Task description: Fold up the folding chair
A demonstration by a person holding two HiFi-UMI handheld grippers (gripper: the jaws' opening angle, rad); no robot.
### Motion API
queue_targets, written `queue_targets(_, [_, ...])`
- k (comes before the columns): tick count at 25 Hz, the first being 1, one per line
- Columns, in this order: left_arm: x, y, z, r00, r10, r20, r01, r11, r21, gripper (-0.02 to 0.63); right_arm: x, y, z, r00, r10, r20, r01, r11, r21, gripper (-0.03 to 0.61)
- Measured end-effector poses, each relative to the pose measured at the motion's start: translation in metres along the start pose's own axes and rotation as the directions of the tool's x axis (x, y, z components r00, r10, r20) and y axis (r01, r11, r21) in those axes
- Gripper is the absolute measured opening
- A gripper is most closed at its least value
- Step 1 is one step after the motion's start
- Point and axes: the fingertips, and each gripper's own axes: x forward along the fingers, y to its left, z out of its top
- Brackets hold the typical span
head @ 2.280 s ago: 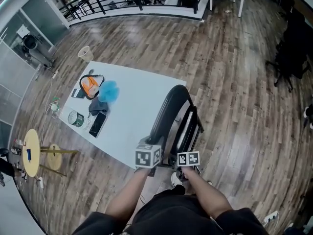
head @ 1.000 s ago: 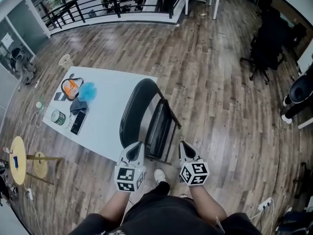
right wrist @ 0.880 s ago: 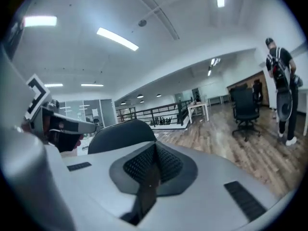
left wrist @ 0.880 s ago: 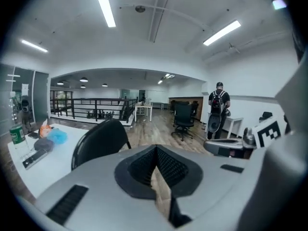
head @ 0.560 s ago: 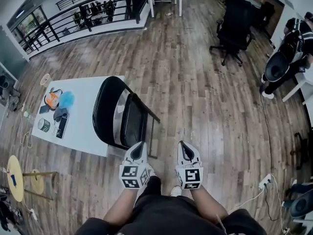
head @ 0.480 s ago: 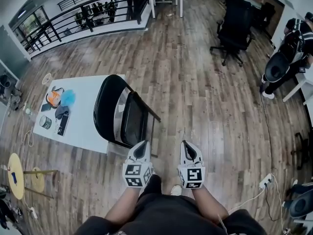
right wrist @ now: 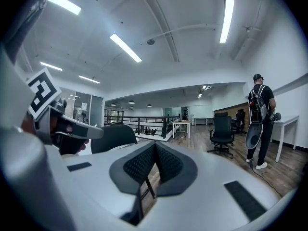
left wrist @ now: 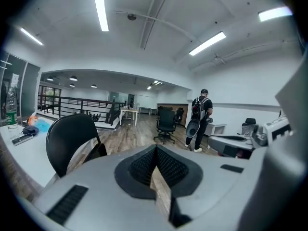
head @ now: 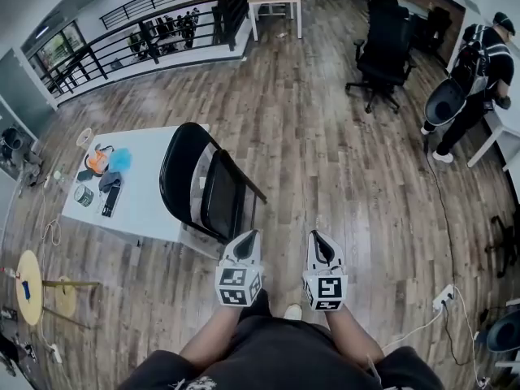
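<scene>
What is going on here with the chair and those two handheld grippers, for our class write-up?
A person holds a gripper in each hand. The left gripper and right gripper are both shut and empty, held out in front, touching nothing. The black folding chair looks already folded flat, standing at the edge of the white table, apart from both grippers.

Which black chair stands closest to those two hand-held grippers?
The folding chair beside the white table, just ahead of the left gripper; the wheeled office chair stands far across the floor.
</scene>
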Motion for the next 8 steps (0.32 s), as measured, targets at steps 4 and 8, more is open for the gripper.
queue_targets(4, [-0.013,-0.013,-0.002,1.000,-0.012,0.008,0.012,1.000,0.008,0.005,-0.017,0.002,0.003,1.000,-0.003,0.012,0.003,1.000,-0.012,0.014])
queue_targets(8, [-0.024,-0.020,0.001,1.000,-0.010,0.018,0.010,1.000,0.017,0.005,-0.031,0.005,0.006,1.000,-0.002,0.019,0.003,1.000,-0.021,0.014])
